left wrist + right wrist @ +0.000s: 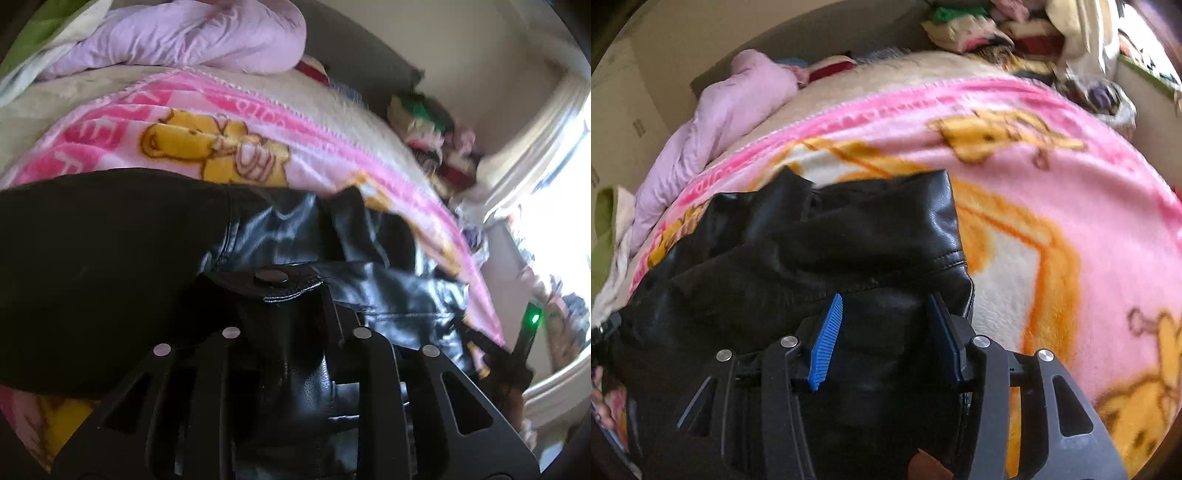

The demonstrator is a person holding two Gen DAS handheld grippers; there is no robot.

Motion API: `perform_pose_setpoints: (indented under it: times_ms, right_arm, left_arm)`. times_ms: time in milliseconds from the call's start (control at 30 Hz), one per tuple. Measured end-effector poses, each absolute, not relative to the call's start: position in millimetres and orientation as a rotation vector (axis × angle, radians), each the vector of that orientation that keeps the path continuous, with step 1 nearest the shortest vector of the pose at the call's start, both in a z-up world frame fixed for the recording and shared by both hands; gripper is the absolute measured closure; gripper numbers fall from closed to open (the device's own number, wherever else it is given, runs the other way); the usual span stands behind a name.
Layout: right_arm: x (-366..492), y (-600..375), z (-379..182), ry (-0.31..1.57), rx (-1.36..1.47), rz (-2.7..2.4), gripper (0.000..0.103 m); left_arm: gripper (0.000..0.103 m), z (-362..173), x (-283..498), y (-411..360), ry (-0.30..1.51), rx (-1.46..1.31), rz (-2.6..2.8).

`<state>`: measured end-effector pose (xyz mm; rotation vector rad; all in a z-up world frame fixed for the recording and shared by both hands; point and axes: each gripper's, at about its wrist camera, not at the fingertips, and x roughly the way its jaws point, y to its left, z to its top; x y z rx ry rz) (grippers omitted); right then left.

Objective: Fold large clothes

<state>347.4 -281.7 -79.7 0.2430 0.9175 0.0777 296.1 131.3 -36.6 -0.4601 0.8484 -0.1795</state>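
A black leather jacket (369, 258) (812, 251) lies crumpled on a pink blanket with yellow bears (207, 147) (1052, 184). My left gripper (295, 302) is shut on the jacket. Leather is bunched over its fingertips and hides them, and a snap tab (273, 278) lies just ahead. My right gripper (886, 299) sits at the jacket's right edge, shut on it. A thick fold of leather fills the gap between its blue pads (827, 343), which stand well apart.
A lilac puffy garment (192, 33) (738, 96) lies at the bed's far side. Mixed clothes are piled (436, 133) (979, 26) by a bright window (561, 184). A black device with a green light (530, 321) shows at the right of the left wrist view.
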Motion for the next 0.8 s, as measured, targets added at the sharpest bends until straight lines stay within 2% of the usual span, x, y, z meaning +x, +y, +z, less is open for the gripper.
perform_pose_setpoints:
  times_ms: [133, 233, 367, 500, 633, 700, 800]
  right_arm:
    - [348.5, -281.4, -81.6, 0.928, 0.227, 0.068, 0.056]
    - [338.9, -275.9, -68.6, 0.908, 0.203, 0.072, 0.054]
    - [314.3, -266.8, -48.4, 0.866, 0.242, 0.152, 0.049]
    - [291.4, -247.2, -32.4, 0.839, 0.223, 0.223, 0.041]
    - [275.1, -223.8, -24.1, 0.833, 0.169, 0.273, 0.031]
    - [271.0, -215.1, -24.2, 0.837, 0.150, 0.291, 0.026]
    - [266.9, -202.0, -28.5, 0.855, 0.108, 0.304, 0.022]
  left_arm:
    - [0.082, -56.8, 302.6, 126.7, 0.950, -0.413, -0.127]
    - [0.078, -55.7, 299.4, 130.2, 0.946, -0.434, -0.128]
    - [0.066, -39.5, 290.8, 127.2, 0.910, -0.396, -0.106]
    - [0.043, -18.7, 281.2, 122.0, 0.850, -0.339, -0.050]
    - [0.040, -4.4, 271.5, 123.6, 0.779, -0.368, -0.044]
    - [0.031, -7.6, 267.6, 123.7, 0.772, -0.400, -0.052]
    - [0.031, -20.2, 266.9, 118.2, 0.812, -0.413, -0.085]
